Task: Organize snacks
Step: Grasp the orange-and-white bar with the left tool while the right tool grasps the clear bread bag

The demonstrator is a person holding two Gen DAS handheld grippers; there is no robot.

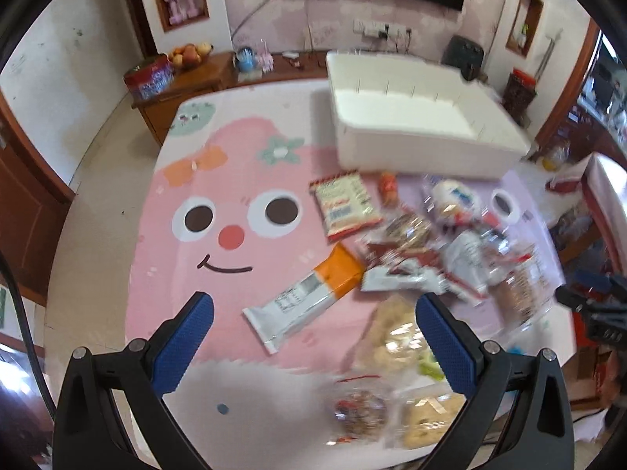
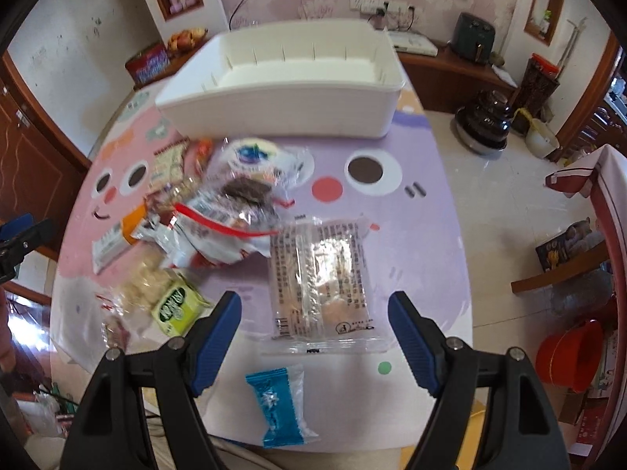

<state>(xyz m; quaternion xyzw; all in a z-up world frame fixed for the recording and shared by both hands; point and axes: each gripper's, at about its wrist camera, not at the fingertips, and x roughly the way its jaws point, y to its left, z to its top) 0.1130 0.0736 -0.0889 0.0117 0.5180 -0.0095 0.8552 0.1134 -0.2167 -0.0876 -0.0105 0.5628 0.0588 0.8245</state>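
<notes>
Snacks lie heaped on the cartoon tablecloth (image 1: 219, 180), and the white bin (image 2: 282, 113) behind them holds nothing yet, so you look to be at the first pick. Your left gripper (image 1: 313, 337) is spread wide and empty over the orange-and-white bar (image 1: 305, 297); your right gripper (image 2: 315, 331) is likewise spread and empty, with the clear cracker packet (image 2: 321, 274) lying flat between its fingers. Next you would likely lower, clamp one wrapper, and carry it to the bin.
</notes>
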